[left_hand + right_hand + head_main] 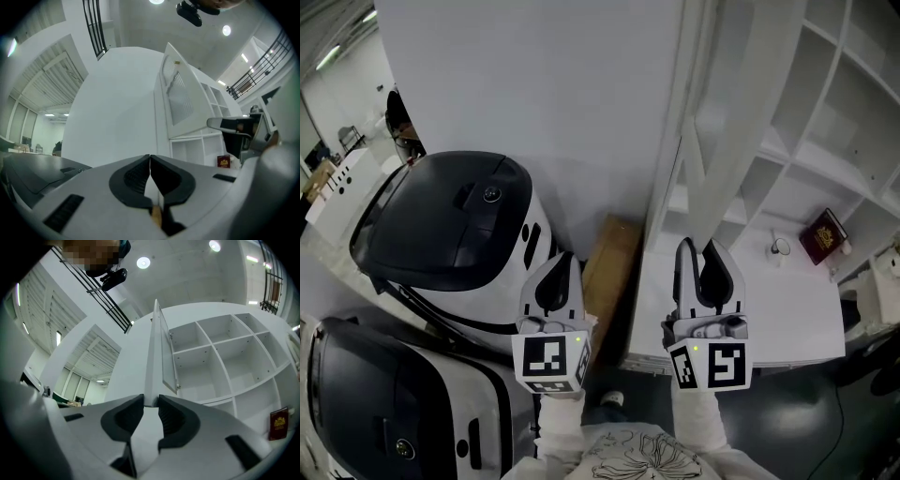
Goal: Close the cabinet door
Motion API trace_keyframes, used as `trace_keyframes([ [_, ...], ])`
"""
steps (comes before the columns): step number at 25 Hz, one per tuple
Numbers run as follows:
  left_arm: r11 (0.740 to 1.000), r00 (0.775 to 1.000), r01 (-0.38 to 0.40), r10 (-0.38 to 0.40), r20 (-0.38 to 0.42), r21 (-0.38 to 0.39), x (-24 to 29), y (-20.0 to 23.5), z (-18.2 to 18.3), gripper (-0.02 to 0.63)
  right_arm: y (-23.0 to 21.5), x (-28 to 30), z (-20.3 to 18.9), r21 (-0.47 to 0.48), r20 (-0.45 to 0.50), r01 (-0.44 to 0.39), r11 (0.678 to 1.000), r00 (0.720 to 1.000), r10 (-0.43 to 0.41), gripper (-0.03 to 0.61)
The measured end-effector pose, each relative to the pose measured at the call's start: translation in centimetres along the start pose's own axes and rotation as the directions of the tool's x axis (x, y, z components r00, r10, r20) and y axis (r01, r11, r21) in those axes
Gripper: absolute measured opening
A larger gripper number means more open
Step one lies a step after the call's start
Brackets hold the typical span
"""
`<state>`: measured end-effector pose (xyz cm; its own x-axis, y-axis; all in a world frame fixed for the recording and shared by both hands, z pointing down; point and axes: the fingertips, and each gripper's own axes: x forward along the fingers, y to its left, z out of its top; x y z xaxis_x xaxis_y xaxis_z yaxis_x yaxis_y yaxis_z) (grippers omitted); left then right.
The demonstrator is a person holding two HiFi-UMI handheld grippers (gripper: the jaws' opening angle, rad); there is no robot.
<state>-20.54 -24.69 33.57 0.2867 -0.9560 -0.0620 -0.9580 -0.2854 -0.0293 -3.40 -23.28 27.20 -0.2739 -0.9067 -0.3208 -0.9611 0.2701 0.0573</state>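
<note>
The white cabinet (825, 122) stands open, and its door (729, 141) swings out toward me, seen edge-on. My right gripper (697, 255) holds the door's free edge (151, 380) low down, both pads pressing on it. In the right gripper view the door (158, 348) rises straight up from between the jaws, with empty shelf compartments (225, 352) to its right. My left gripper (563, 261) hangs to the left of the cabinet, shut with nothing in it; its fingertips (150, 158) meet. In the left gripper view the door (180, 98) shows at the right.
A dark red book (823, 236) and a small white object (780, 247) lie on a low cabinet shelf. Two black-and-white machines (450, 225) stand to the left. A brown cardboard box (609, 262) sits on the floor by the cabinet's side wall (534, 84).
</note>
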Motion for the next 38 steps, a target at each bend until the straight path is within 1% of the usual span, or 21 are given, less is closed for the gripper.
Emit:
trace_keyframes([
  [8, 0.995, 0.995, 0.097, -0.097, 0.01, 0.004, 1.9, -3.1, 0.2, 0.005, -2.7, -1.2, 0.1, 0.0, 0.005, 0.073, 0.997, 0.997, -0.073, 0.078],
  [13, 0.986, 0.986, 0.166, -0.167, 0.015, 0.01, 2.8, -5.2, 0.2, 0.005, -4.6, -1.9, 0.1, 0.022, 0.01, 0.126, 0.992, 0.992, -0.127, 0.069],
  [16, 0.978, 0.978, 0.206, -0.206, 0.016, 0.017, 3.3, -6.5, 0.1, 0.005, -5.5, -2.2, 0.1, 0.011, 0.01, 0.145, 0.989, 0.989, -0.145, 0.066],
  [21, 0.964, 0.965, 0.263, -0.263, 0.016, 0.029, 4.5, -8.4, -0.1, 0.005, -7.2, -2.9, 0.1, 0.001, 0.006, 0.163, 0.987, 0.987, -0.163, 0.064],
  [27, 0.952, 0.953, 0.303, -0.303, 0.013, 0.04, 6.5, -9.9, -0.1, 0.005, -9.9, -3.1, -0.1, 0.046, 0.01, 0.185, 0.982, 0.983, -0.185, 0.07],
  [31, 0.941, 0.943, 0.334, -0.334, 0.001, 0.052, 7.8, -11.6, -0.1, 0.005, -11.7, -3.3, -0.2, 0.059, 0.011, 0.178, 0.982, 0.984, -0.179, 0.074],
  [33, 0.938, 0.939, 0.343, -0.344, 0.002, 0.051, 8.3, -12.3, -0.1, 0.005, -12.5, -3.3, -0.2, 0.051, 0.014, 0.169, 0.984, 0.985, -0.17, 0.074],
  [38, 0.934, 0.935, 0.354, -0.355, 0.001, 0.045, 9.7, -14.1, -0.3, 0.005, -15.1, -3.2, -0.4, 0.057, 0.018, 0.158, 0.986, 0.987, -0.159, 0.075],
])
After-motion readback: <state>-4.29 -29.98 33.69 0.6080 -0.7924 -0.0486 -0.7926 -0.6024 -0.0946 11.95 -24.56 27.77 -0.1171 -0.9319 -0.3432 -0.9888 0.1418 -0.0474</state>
